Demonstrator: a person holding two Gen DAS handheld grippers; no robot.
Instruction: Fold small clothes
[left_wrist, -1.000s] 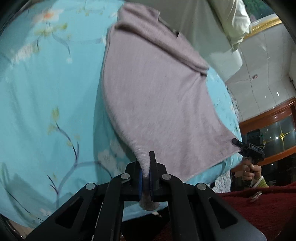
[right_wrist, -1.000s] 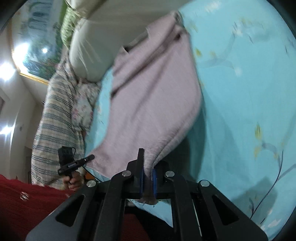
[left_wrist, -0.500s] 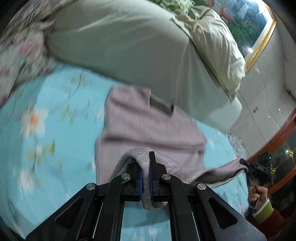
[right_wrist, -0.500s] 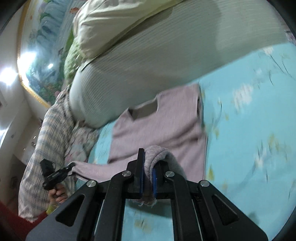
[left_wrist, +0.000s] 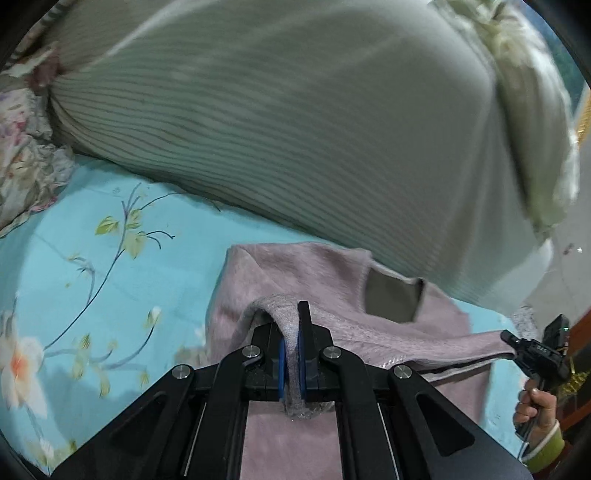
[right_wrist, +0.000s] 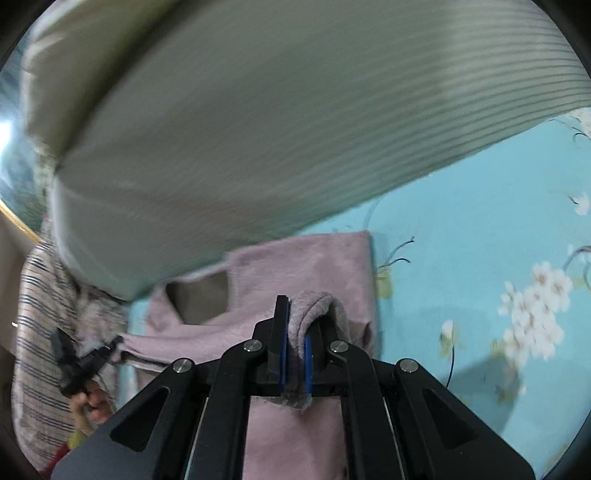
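Both claws are clamped on the hem of a pink sweater (left_wrist: 325, 269): a bunch of knit is pinched between the blue pads of the left claw (left_wrist: 291, 354), and a like bunch is pinched by the right claw (right_wrist: 293, 354), each seen from its own camera. A second ago the hem was held low and near the person, with the sweater stretched out long toward the pillows. Now the hem has been carried forward over the body, so that it is held above the part just below the neckline (left_wrist: 391, 301), while the collar end lies flat on the sheet. From this it is judged that the bottom-to-top fold is nearly made and that only lowering and letting go remain. The sweater is spread on a turquoise bedsheet (left_wrist: 92, 266) printed with flowers, and its collar edge is touching a large striped grey-green pillow (left_wrist: 295, 122). A floral cushion (left_wrist: 22, 162) is seen at the left edge. Motion blur is present in both views.
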